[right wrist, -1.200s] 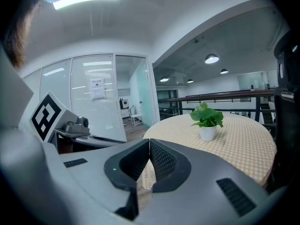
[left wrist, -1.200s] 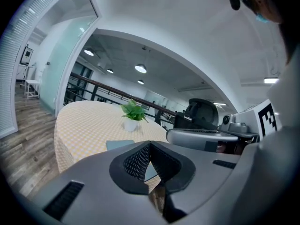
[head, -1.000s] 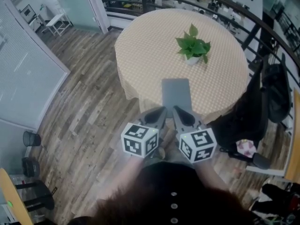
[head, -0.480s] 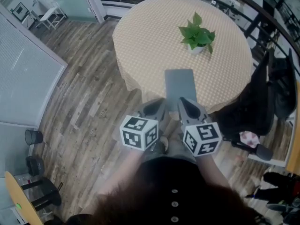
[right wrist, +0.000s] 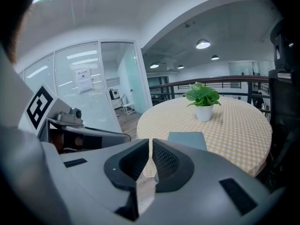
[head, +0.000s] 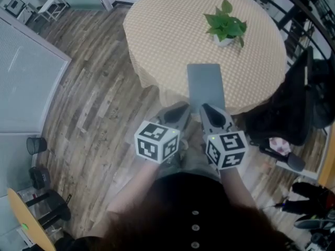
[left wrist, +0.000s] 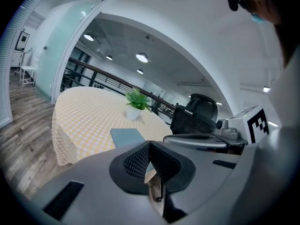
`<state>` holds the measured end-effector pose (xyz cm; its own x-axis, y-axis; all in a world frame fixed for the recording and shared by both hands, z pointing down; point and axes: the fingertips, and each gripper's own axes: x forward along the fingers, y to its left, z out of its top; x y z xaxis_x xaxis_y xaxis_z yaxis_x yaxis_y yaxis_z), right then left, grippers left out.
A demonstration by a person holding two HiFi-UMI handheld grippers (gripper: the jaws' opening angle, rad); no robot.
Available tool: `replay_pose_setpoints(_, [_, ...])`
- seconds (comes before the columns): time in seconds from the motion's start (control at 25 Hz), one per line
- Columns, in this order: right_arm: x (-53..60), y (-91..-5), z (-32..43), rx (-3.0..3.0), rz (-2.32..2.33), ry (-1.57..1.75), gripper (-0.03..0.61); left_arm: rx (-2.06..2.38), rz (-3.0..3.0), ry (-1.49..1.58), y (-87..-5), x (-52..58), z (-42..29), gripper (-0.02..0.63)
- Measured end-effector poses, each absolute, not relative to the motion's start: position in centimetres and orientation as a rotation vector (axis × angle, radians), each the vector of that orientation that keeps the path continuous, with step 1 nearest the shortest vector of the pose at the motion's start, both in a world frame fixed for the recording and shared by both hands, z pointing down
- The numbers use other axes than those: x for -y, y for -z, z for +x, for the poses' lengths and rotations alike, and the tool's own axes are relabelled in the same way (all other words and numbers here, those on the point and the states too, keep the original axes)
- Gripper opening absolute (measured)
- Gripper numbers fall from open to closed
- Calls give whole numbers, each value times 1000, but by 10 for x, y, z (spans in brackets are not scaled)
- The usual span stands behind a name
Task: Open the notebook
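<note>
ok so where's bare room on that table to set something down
The left half of the table is bare cloth, from its rim across to the notebook and the potted plant. A smaller free strip lies between those two. Crowded: the near edge, where the left gripper and right gripper hang by the notebook.

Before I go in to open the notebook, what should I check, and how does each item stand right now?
1. Notebook closed and lying flat near the front edge of the table: ok.
2. Cover free of clutter, with the plant standing apart behind it: ok.
3. Left gripper and right gripper empty: ok.
4. Jaws open to take the cover: not ok, both shut.
5. Grippers at the notebook: not ok, both short of it.
6. Spine side known: cannot tell.
</note>
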<state>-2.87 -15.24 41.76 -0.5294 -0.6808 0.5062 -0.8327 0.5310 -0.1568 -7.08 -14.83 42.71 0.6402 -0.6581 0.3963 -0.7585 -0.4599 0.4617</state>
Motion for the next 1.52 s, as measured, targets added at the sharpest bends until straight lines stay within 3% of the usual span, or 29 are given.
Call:
replay_pose_setpoints(0.36, [150, -450, -39, 2333, 1172, -612, 20, 1052, 2193, -245, -458, 145, -72, 9])
replay_pose_setpoints(0.64, [147, -483, -42, 2250, 1099, -609, 69, 1010, 2163, -282, -482, 144, -66, 9])
replay_pose_setpoints(1.36, [146, -543, -41, 2077, 1033, -348, 106, 1002, 2058, -288, -545, 134, -72, 9])
replay_pose_setpoints(1.52, [148, -548, -44, 2016, 1020, -184, 138, 1005, 2047, -275, -549, 136, -72, 9])
